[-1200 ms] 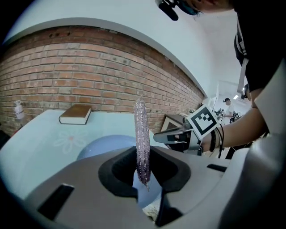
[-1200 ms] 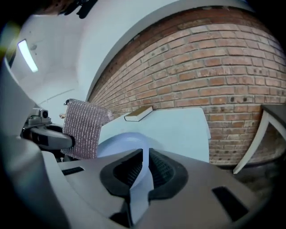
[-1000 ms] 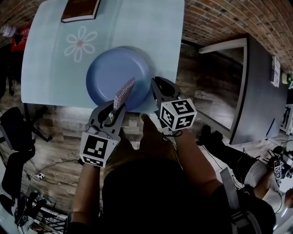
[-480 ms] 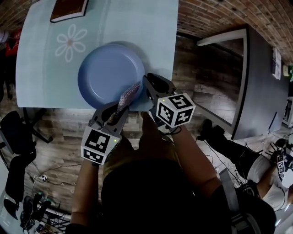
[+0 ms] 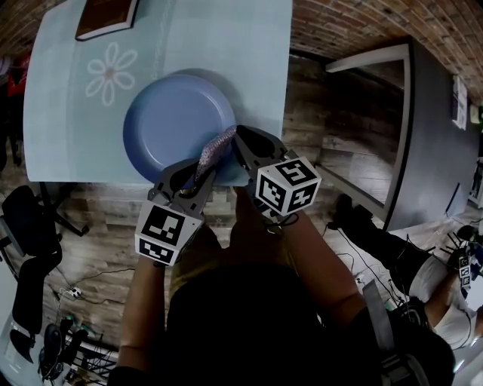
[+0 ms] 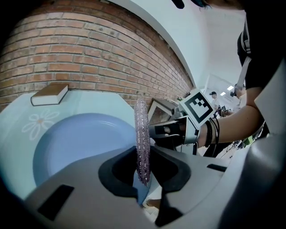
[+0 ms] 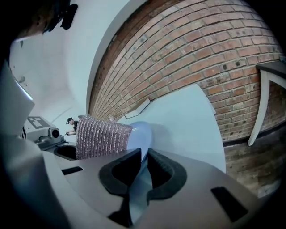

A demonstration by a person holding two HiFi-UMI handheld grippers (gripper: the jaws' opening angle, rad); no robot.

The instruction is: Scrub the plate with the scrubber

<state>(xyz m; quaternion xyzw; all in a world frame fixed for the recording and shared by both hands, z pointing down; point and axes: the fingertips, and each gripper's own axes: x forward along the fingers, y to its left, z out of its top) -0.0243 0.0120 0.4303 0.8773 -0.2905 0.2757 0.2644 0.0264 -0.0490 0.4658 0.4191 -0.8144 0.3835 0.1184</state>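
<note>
From my seat, the far left corner of the table holds a book, with open cloth beyond and to the right of the blue plate. The plate sits hard up against the table's near edge. My left gripper is clamped on the lower end of the scrubber, whose free end stands over the plate's near right rim; I cannot tell whether it touches. Just beside it, my right gripper is pinched tight on that same rim.
</note>
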